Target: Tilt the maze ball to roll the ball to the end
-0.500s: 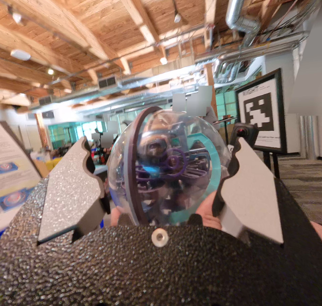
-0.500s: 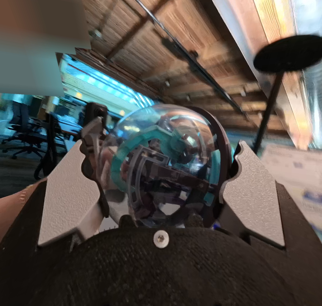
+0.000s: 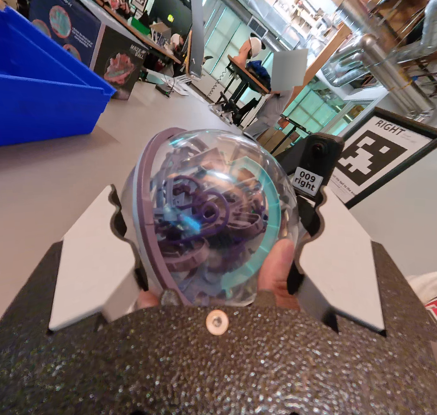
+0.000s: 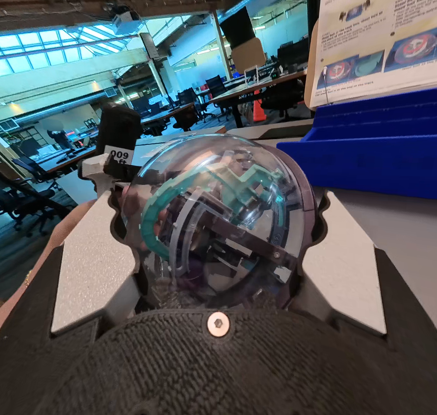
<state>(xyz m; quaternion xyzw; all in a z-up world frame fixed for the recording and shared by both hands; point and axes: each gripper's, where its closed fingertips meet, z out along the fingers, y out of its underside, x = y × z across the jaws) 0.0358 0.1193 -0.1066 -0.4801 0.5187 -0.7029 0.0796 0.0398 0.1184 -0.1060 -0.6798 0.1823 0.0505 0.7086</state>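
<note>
Clear plastic, ringed by a purple band and packed with purple and teal tracks, the round maze ball (image 3: 208, 217) sits between the grey fingers of both my tools. My left tool (image 3: 216, 205) is clamped on the sphere, its scalloped dark pads (image 3: 117, 217) pressed to either side, and my thumb (image 3: 275, 269) lies against the shell at the ball's lower right. From the opposite side, my right tool (image 4: 217, 211) is likewise clamped on the same maze ball (image 4: 220, 217), the purple band against its right pad. Behind the ball, to its left, stands a deep blue plastic bin (image 3: 45, 84) on the grey worktop (image 3: 59, 181); past the bin is a dark printed cardboard box (image 3: 120, 65). To the ball's right, a framed black-and-white marker board (image 3: 380, 165) stands on the worktop. A printed instruction sheet (image 4: 376, 37) leans above the bin. I cannot make out the small ball inside the maze.
</note>
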